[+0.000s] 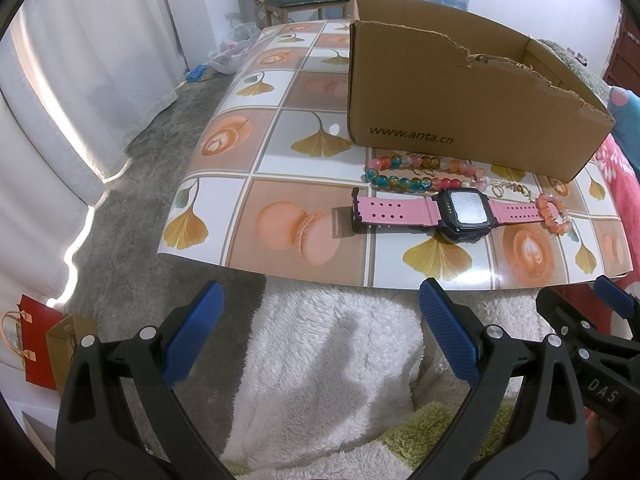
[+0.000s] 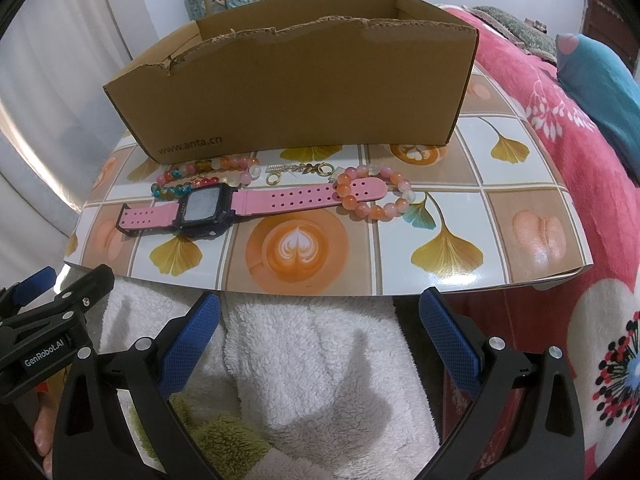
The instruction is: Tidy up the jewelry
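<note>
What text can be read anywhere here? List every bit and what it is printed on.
"www.anta.cn": front wall of the cardboard box.
"GenRobot.AI": side of the left gripper, seen from the right wrist view.
"DAS": body of the right gripper, cut off at the frame edge.
Watch display: too blurred to read.

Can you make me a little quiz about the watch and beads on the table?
1. True or false: the pink watch is inside the cardboard box.
2. What overlaps the watch strap's end: A the orange bead bracelet, B the gold chain, C a spoon?
3. Fill in: both the left gripper and right gripper are ____ and hold nothing.

Key: 1 false, it lies on the table in front of the box. 2 A. 3 open.
</note>
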Motion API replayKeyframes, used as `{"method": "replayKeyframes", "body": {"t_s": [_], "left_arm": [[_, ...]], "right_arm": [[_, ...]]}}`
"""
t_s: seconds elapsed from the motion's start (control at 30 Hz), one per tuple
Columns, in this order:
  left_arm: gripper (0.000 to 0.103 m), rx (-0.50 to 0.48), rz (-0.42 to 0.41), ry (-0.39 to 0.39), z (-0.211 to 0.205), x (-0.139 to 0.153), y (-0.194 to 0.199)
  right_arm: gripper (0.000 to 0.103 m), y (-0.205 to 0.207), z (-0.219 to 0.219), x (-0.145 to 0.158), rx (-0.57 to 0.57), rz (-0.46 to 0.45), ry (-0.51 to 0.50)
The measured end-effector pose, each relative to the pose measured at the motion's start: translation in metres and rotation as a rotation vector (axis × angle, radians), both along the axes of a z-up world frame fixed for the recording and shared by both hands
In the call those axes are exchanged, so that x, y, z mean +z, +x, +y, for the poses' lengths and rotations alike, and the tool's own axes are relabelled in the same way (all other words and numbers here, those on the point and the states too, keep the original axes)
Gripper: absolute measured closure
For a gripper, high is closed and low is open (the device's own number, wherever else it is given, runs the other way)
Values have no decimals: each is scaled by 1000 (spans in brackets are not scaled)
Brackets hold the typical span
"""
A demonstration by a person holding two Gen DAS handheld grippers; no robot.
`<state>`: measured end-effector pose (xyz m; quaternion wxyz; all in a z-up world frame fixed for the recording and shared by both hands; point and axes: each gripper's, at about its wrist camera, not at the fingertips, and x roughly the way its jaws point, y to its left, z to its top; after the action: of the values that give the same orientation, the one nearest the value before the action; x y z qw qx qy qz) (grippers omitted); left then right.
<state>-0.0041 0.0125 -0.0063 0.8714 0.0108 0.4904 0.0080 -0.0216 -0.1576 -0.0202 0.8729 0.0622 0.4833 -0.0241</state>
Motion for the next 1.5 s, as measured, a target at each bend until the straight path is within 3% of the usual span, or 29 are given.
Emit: {"method": "replayKeyframes", "body": {"t_s": [0.53,0.67,0.83,1.0,1.2,1.33,1.5], "left_arm": [[9,0,29,-17,10,-15,14],[9,-29,13,-25,11,-16,19],[9,-112,-67,-57,8,-9,24],[8,-238,-139,-168,5,-3,27],[8,-341,-137,-251,-3,4,35],[8,-390,-138,-220,-12,6,37],[9,-491,-131,-155,-19,4,30]], "right_arm": [[6,15,-4,-3,-15,26,-35],[6,22,-7,0,-16,13,-46],[6,32,-8,8,17,-26,-89],[6,39,3,14,129,-67,-156],[6,41,1,22,223,-108,-152],[6,40,-3,32,317,-136,-99],[6,41,5,37,476,-150,-109]]}}
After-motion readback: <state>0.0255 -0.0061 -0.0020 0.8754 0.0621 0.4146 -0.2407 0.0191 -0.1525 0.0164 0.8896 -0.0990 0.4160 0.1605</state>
